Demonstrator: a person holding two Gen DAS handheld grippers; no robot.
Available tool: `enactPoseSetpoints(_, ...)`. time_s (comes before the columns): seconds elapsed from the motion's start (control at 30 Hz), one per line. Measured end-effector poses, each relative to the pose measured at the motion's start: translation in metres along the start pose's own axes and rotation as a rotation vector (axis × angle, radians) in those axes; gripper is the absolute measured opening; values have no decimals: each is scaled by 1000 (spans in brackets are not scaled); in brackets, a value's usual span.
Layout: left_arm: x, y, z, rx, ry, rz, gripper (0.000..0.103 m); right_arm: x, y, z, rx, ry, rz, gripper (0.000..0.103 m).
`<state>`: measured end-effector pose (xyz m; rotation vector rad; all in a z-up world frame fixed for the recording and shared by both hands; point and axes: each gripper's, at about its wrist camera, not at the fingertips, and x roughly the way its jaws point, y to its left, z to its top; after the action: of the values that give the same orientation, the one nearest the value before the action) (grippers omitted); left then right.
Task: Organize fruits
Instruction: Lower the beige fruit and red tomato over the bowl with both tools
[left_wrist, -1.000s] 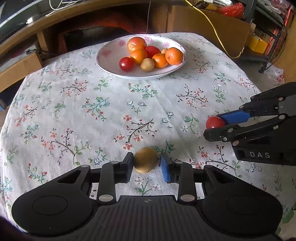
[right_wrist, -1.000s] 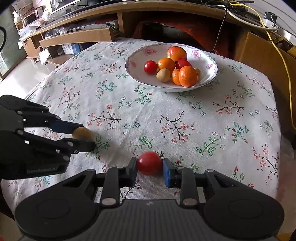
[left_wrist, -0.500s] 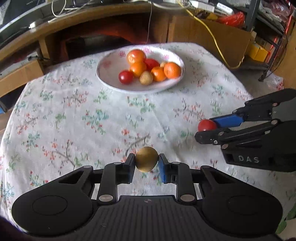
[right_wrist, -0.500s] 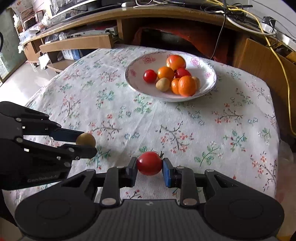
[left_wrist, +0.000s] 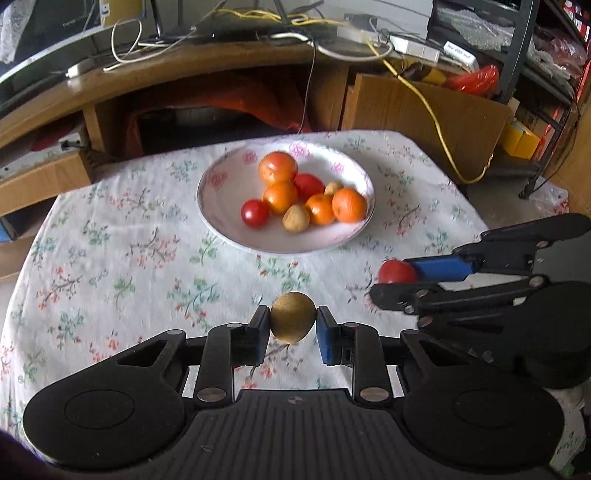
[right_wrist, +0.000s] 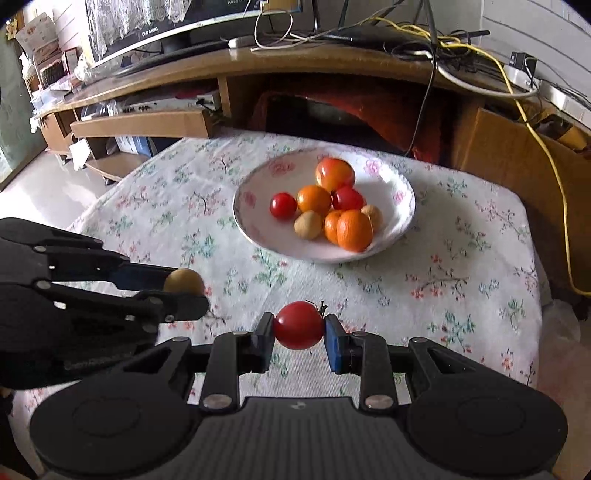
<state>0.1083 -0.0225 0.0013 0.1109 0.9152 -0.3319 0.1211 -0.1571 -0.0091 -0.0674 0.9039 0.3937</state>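
Both fruits lifted clear of the floral cloth (left_wrist: 110, 266) on the desk, near side of the white bowl (left_wrist: 221, 229), each well apart from its rim. Left gripper (left_wrist: 293, 325): jaws narrowed on the brown kiwi-like fruit (left_wrist: 293, 322), pinched across its middle, with its lower part hanging below the pads. Right gripper (right_wrist: 299, 326): jaws clamped the same way on the red tomato (right_wrist: 298, 325), green stem turned up and to the right, away from both pads, probably so nothing soft or spiky sits under the pressure.

Grippers side by side, both aimed at the bowl, right one a little closer to it in the left wrist view. Held high, likely to clear the raised rim before lowering.

Inside the bowl: oranges (right_wrist: 354, 229), tomatoes (right_wrist: 282, 205) and two or three small brown fruits (right_wrist: 307, 224), bunched toward the far and right part. Bare white floor on the near-left part, the obvious landing spot. Carrying stage, by the look of it; release not yet begun.

Risk: round fruit rolling into the pile or over the rim if dropped from height. Low, gentle release advisable.
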Motion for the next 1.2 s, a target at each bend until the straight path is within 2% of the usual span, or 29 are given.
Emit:
enactPoseSetpoints(0.63,4,0,39,-4,-64,16,32,-3,-14,33,28,-70,-37,29)
enactPoseSetpoints(1.2,22,3,66,3,-81,41,32,11,-31,59,33,-82,-64,29)
